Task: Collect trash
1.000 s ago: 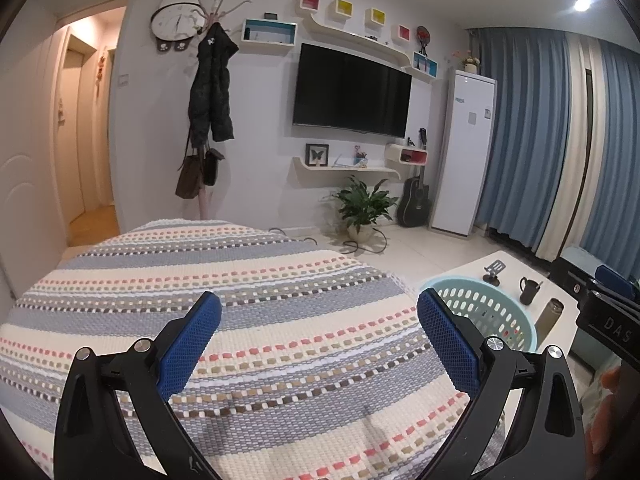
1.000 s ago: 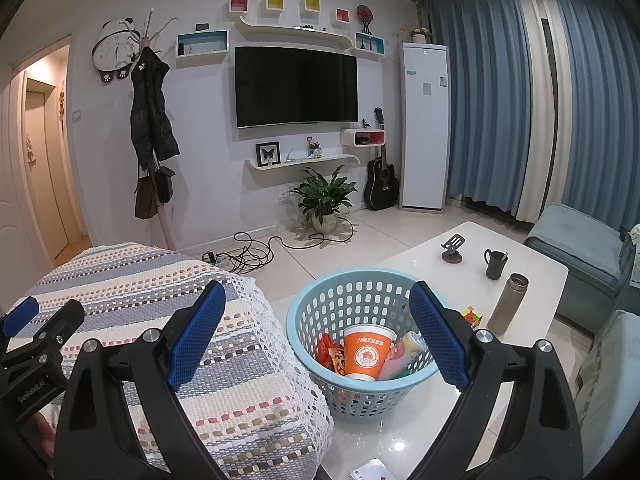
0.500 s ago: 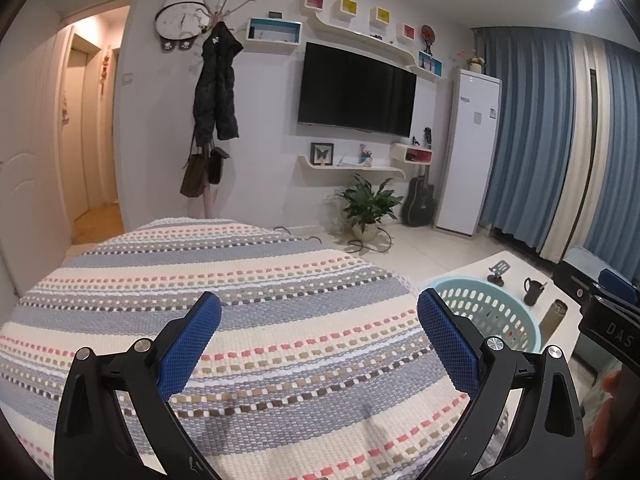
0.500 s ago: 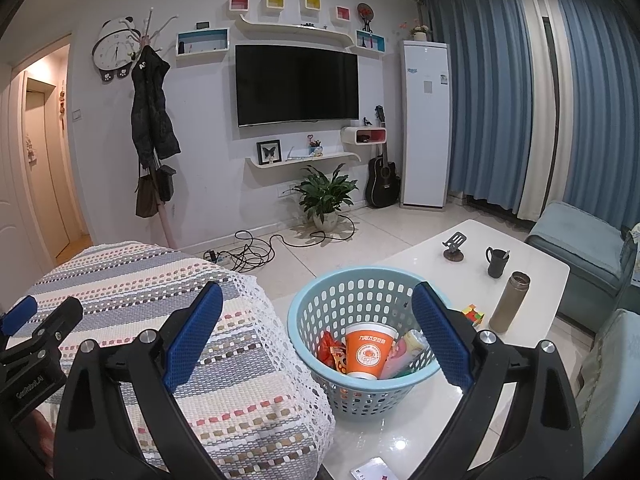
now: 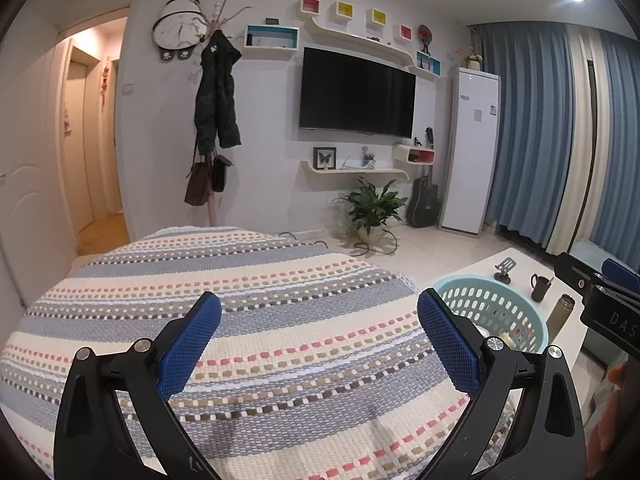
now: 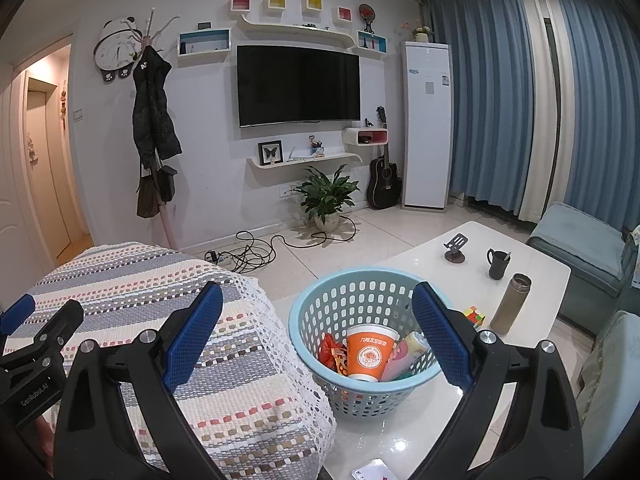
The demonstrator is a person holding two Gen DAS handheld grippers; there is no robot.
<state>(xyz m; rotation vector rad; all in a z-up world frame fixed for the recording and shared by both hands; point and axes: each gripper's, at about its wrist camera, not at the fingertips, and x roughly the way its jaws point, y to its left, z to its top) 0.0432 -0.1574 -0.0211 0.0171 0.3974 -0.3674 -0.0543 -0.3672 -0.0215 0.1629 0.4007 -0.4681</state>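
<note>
My left gripper [image 5: 318, 334] and right gripper [image 6: 316, 330] both gape empty; the light, crushable orange paper cup [image 6: 370, 352] stands in the blue basket [image 6: 320, 304] near the white table's [image 6: 532, 256] left edge, best pinched gently at its rim.

Two fisheye wrist cameras look forward along blue-padded fingers toward the wall with the television [image 5: 357, 94] [image 6: 298, 85]. The left wrist view sits low and close over the striped woven cover [image 5: 256, 312], which fills its lower half; the light blue basket [image 5: 516, 312] shows only at its right edge, partly behind one finger. The right wrist view stands further right, above the white table [image 6: 532, 264], and looks down into the same basket [image 6: 320, 312] from near. Both views share the television wall, coat rack [image 5: 216, 108] [image 6: 154, 120], potted plant [image 5: 372, 208] [image 6: 326, 196], cover and basket. Each frame catches the other gripper at its side edge.
</note>
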